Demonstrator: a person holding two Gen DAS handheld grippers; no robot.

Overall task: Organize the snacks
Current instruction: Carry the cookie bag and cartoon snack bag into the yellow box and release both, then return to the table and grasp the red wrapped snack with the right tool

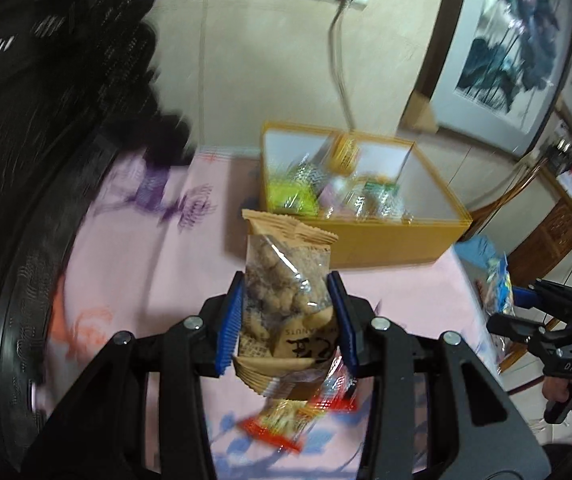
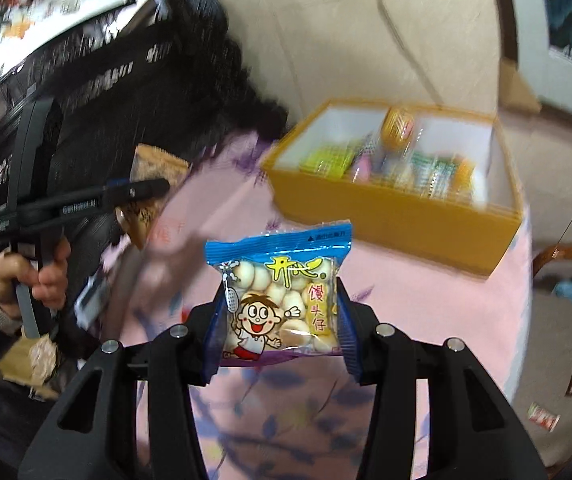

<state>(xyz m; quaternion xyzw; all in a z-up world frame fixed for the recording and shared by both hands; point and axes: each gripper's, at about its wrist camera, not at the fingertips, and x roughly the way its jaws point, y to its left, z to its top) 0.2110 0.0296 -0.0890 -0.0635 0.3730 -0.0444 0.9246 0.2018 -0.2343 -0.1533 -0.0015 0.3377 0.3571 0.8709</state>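
My left gripper (image 1: 288,312) is shut on a brown peanut snack packet (image 1: 286,280), held above the pink tablecloth (image 1: 145,260). A red-edged snack packet (image 1: 286,420) lies on the cloth under it. My right gripper (image 2: 279,320) is shut on a blue packet of small round biscuits (image 2: 281,296), also held above the cloth. A yellow box (image 1: 386,240) with several snacks inside stands at the far side of the table; it also shows in the right wrist view (image 2: 386,212). The left gripper and its brown packet show at the left of the right wrist view (image 2: 141,192).
A black carved chair back (image 1: 45,120) stands at the left. A wall socket and cable (image 1: 338,60) hang behind the box. A framed painting (image 1: 506,48) leans at the right. Small packets (image 2: 542,416) lie on the floor beyond the table's right edge.
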